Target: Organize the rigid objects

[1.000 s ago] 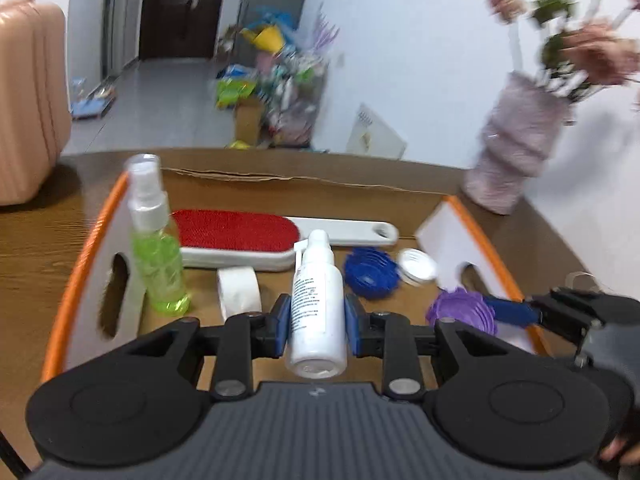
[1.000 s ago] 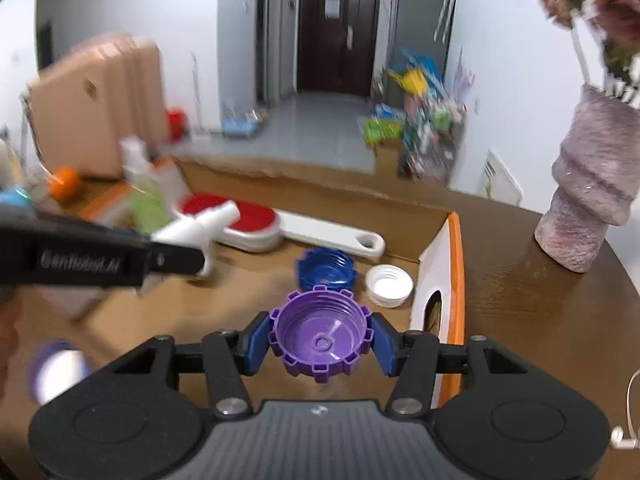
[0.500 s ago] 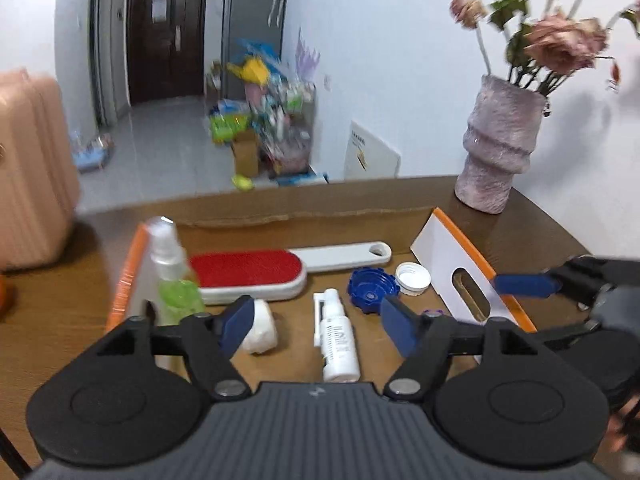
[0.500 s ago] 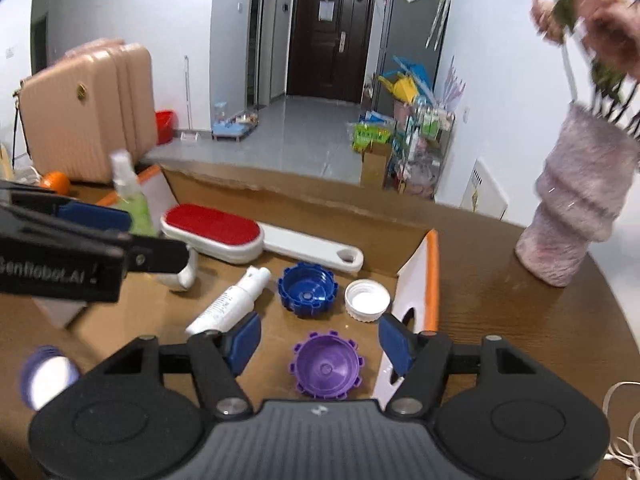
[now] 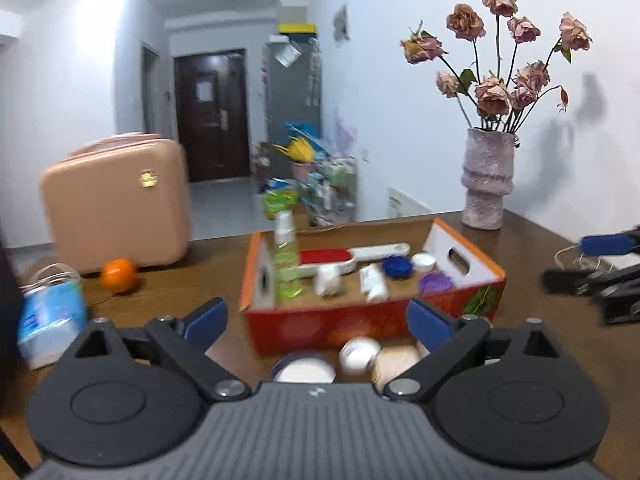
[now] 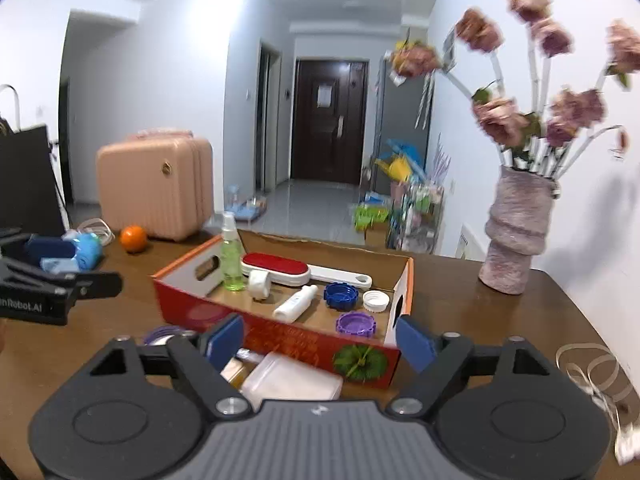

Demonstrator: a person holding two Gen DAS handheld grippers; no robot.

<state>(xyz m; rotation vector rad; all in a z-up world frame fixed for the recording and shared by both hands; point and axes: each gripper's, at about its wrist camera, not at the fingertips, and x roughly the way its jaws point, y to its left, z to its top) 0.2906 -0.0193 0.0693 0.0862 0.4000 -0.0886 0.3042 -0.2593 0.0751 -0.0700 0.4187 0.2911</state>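
A brown wooden table (image 6: 500, 320) carries an open orange-and-red cardboard box (image 6: 280, 332), which sits ahead of both claws and touches neither. The left gripper (image 5: 318, 318) has its blue pads spread wide and still parting, with nothing between them but the view of the box front. The right gripper (image 6: 320, 338) is likewise opening and empty, its pads framing the near wall of the box without contact. Inside the box, a red lint brush (image 6: 276, 268) with a white handle lies along the far side. A green spray bottle (image 6: 231, 256) stands upright at the left end, just beside the brush. A white bottle (image 6: 294, 302) lies on its side in the middle of the floor, near a white roll (image 6: 259, 284). Toward the right end sit a blue cap (image 6: 340, 295), a white cap (image 6: 376, 301) beside it, and a purple cap (image 6: 355, 324) nearest the front wall. All of these lie beyond the fingertips of either claw. In front of the box, close under the claws, rest a clear plastic container (image 6: 292, 380) and some round lids (image 5: 332, 362); blur makes their exact kind hard to tell.
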